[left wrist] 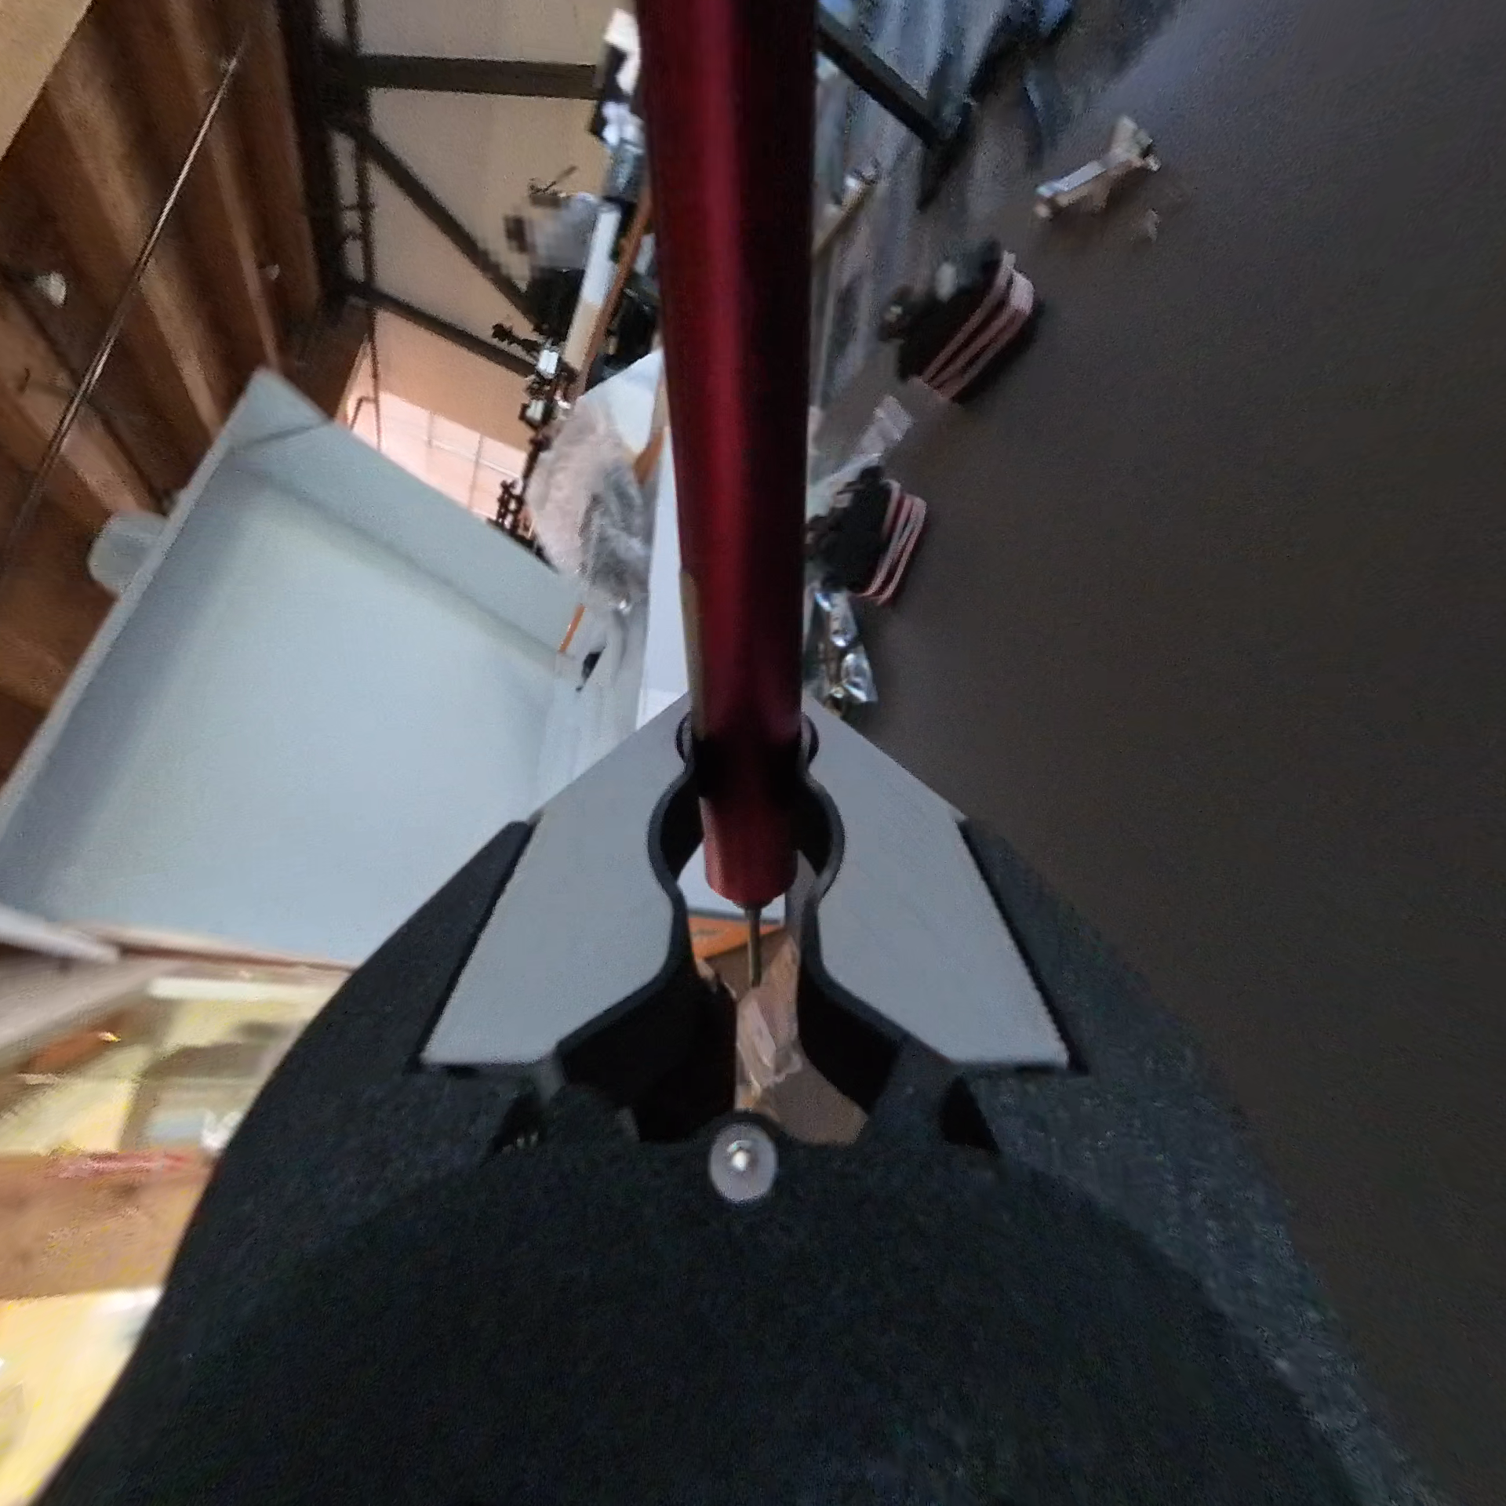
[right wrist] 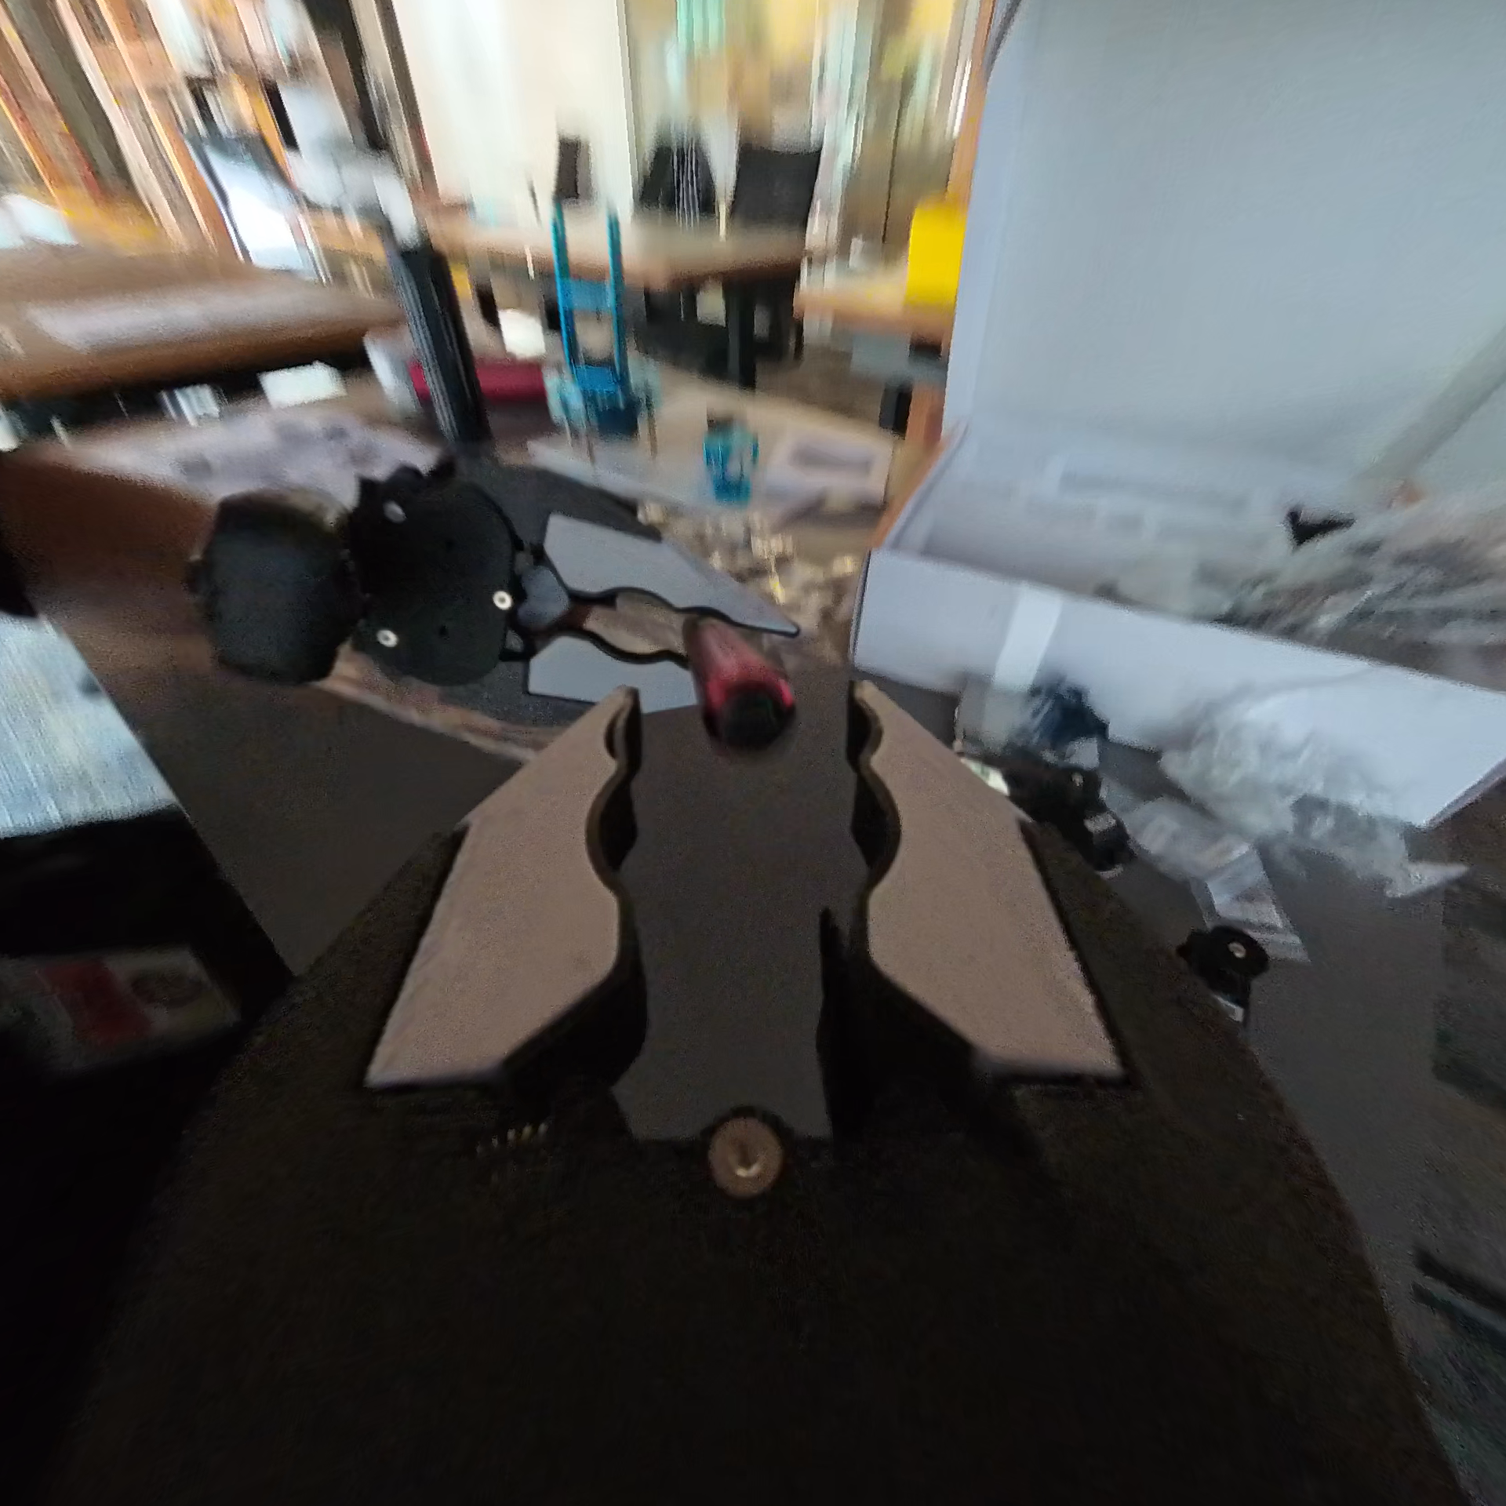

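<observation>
The left tongs [left wrist: 746, 782] are closed on a red screwdriver [left wrist: 729, 407], clamping its shaft in the round notch between the two plates; the thin bit end [left wrist: 755, 945] points back toward the camera and the handle extends forward, away from it. In the right wrist view the left tongs [right wrist: 652, 627] appear farther off, above the dark bench [right wrist: 367, 758], with the screwdriver [right wrist: 737, 680] projecting toward the right tongs. The right tongs [right wrist: 741, 733] are spread apart and hold nothing; the screwdriver's butt end sits just beyond their tips, apart from both plates. A white box [right wrist: 1059, 636] with its lid up stands at the right, with clear bags [right wrist: 1271, 733] and small black parts [left wrist: 962, 326] scattered on the bench [left wrist: 1222, 733]. Status: screwdriver lifted and secured by the left tongs only; no contact by the right.
</observation>
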`<state>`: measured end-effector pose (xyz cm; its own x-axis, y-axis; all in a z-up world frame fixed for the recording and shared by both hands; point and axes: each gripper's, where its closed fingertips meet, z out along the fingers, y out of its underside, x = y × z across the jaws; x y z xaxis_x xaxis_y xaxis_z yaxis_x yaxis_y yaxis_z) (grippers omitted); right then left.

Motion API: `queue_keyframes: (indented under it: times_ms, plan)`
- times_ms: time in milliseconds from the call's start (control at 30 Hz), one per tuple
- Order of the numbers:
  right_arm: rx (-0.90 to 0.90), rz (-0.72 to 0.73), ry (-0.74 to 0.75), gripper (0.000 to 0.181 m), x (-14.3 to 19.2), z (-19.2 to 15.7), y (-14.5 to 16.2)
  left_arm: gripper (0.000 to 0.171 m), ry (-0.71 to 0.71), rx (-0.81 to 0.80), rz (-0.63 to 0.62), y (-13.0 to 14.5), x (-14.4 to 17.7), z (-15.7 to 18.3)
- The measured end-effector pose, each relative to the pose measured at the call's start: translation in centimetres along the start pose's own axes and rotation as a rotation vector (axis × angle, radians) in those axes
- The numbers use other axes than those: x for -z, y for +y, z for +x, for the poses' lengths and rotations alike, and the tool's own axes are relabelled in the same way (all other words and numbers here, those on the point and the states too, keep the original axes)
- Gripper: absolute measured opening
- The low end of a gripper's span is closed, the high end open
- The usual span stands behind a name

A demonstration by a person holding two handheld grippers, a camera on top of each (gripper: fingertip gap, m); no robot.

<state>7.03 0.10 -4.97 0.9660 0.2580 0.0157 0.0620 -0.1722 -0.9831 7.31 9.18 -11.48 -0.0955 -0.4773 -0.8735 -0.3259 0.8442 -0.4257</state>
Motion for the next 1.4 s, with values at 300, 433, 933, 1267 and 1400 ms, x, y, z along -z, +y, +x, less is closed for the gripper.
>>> queue_keyframes:
  times_ms: [300, 433, 933, 1267, 1400]
  plan:
    - [0.042, 0.133, -0.25, 0.04, -8.1, -10.6, -1.7, 0.015, -0.027, 0.178, 0.032, 0.7, 8.7, -1.3]
    - [0.159, -0.002, -0.252, 0.02, -10.6, -13.1, -1.6, 0.016, -0.057, 0.129, 0.005, 2.2, 11.8, -1.4]
    - [0.133, -0.027, -0.416, 0.02, -18.1, -19.9, -0.7, 0.017, -0.122, 0.21, -0.076, 10.0, 17.9, -1.5]
    - [0.043, -0.125, -0.459, 0.022, -24.3, -23.7, 1.7, 0.035, -0.052, 1.031, -0.27, 25.3, 39.4, 1.3]
    - [-0.117, -0.143, -0.51, 0.022, -28.4, -28.1, 1.3, 0.032, -0.185, 1.138, -0.314, 29.5, 44.7, 0.7]
